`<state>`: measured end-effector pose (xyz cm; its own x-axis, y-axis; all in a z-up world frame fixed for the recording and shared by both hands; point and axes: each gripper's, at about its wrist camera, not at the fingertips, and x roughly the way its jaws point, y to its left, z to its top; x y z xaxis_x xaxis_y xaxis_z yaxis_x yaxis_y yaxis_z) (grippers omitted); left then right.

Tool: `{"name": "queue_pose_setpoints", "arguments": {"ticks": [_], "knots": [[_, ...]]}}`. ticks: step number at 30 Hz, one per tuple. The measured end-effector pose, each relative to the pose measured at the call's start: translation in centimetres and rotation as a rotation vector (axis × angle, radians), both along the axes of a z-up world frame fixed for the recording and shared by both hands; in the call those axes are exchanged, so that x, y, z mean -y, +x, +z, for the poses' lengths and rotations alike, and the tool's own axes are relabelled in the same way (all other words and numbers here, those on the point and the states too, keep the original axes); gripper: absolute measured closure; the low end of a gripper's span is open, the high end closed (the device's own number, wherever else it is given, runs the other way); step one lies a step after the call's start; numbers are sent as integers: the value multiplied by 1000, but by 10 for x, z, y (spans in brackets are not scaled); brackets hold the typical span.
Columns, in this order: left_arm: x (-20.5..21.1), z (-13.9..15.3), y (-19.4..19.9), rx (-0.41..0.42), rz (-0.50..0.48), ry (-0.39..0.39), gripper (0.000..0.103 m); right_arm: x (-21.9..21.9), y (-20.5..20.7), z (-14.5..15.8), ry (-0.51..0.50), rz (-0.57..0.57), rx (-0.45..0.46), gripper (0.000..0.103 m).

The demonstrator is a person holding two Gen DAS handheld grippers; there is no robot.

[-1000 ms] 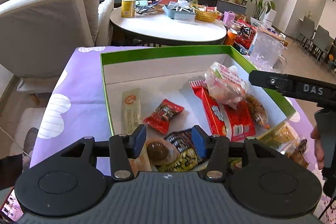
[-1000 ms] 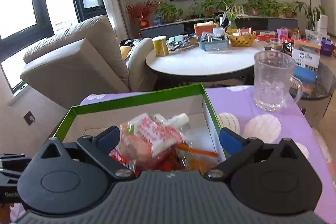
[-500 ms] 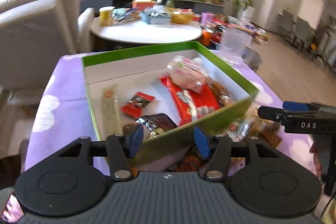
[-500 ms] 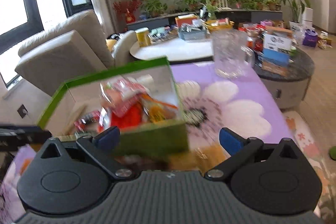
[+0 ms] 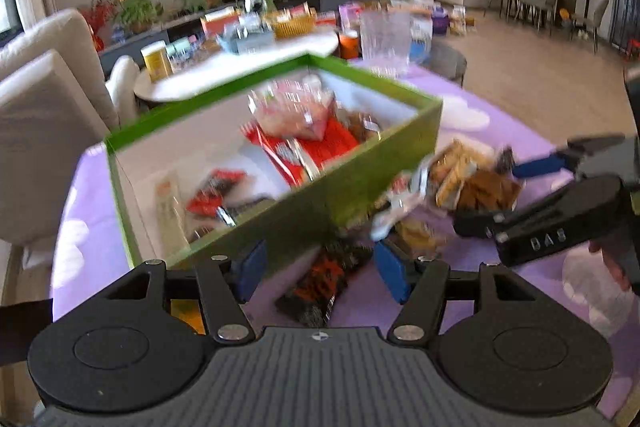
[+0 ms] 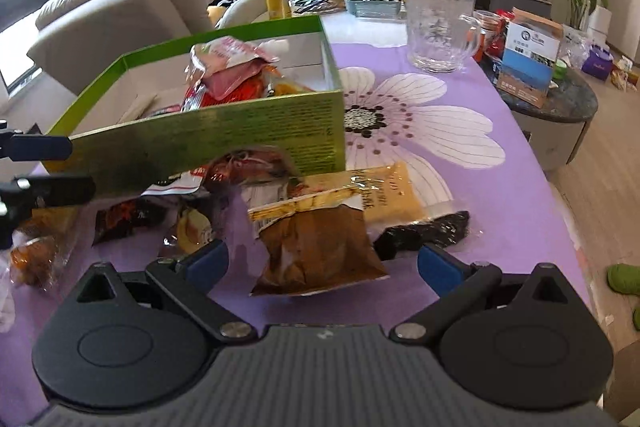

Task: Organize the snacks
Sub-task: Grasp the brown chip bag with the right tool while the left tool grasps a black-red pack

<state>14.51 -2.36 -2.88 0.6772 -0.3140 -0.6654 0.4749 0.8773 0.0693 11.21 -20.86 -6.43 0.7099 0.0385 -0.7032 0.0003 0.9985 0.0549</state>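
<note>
My right hand-held gripper [image 6: 322,263] is spread wide and empty, hovering low over the worktop [image 6: 500,195] with its purple flower-print cloth. Directly between its blue fingers [image 6: 438,267] lies a brown snack packet [image 6: 320,247], not touched by either pad. Just behind that packet sits a yellow packet [image 6: 384,195], and to its right a dark snack in clear wrap [image 6: 424,231]. More loose packets lie to the left, along the near wall of the green box [image 6: 224,139]; one reddish-brown packet [image 6: 252,163] leans against that wall.

The green box [image 5: 360,171] is open on top and already holds several snacks: a red packet [image 5: 316,147] with a clear pink-and-white pouch [image 5: 292,111] piled on it toward the right side, and a small red wrapper [image 5: 212,191] and a pale stick packet [image 5: 168,211] toward the left.

My left hand-held gripper [image 5: 316,267] is partly open and empty, just outside the box's near wall, with a dark red-and-black packet [image 5: 324,283] on the cloth below the gap. This view is motion-blurred. A glass mug [image 6: 438,27] stands well behind the box on the cloth.
</note>
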Motion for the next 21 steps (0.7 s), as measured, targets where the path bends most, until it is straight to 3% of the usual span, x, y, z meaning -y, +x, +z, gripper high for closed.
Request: {"name": "queue_pose_setpoints", "arguments": {"ticks": [6,11,14,18,21], "knots": [[1,-19,13,-55,20,6,46,-2,-1,-6,-46,1,4,41],[-5,-26,28,-120,19,-49,48,0,1,-10,-44,-16,-10,41],[-10,-31,30,-150,39,-84,54,1,3,-12,-35,-37,-8,41],[-11,-28,26,-181,6,-103,73,-4,5,-12,-52,-38,-3,41],[-9,-27,18,-203,-5,-126,77,-5,6,-12,-57,-56,1,41]]}}
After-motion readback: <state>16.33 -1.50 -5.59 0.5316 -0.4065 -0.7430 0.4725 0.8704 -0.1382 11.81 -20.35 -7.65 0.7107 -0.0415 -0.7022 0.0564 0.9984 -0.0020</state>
